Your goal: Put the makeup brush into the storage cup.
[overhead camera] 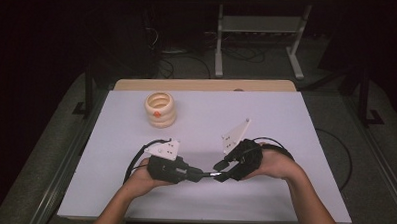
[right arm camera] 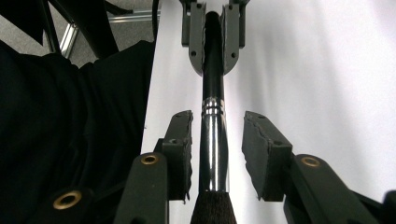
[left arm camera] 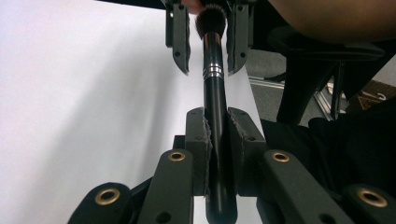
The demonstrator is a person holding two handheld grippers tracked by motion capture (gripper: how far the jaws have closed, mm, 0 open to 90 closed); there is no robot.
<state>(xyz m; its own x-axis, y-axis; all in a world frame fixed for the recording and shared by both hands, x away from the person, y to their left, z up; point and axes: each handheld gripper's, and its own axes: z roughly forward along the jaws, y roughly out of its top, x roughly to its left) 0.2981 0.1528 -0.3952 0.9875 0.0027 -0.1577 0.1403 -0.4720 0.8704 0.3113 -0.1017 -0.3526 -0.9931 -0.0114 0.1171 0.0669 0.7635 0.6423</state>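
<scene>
- Covering the table (overhead camera: 133,200), a pale lilac-white sheet lay flat, with a strip of bare wood along the far edge at 12 o'clock.
- Around it the room was dark: grey floor, loose cables, a metal stand (overhead camera: 259,29) beyond the table.
- A cream ringed holder (overhead camera: 160,109) stood at about 11 o'clock from the hands, well apart.
- The left gripper (overhead camera: 200,174) clamped the black handle of a makeup brush (left arm camera: 215,116), held level above the near middle of the table.
- The right gripper (right arm camera: 216,154) faced it from 3 o'clock, its jaws apart on either side of the brush's metal ferrule, not pressing.
</scene>
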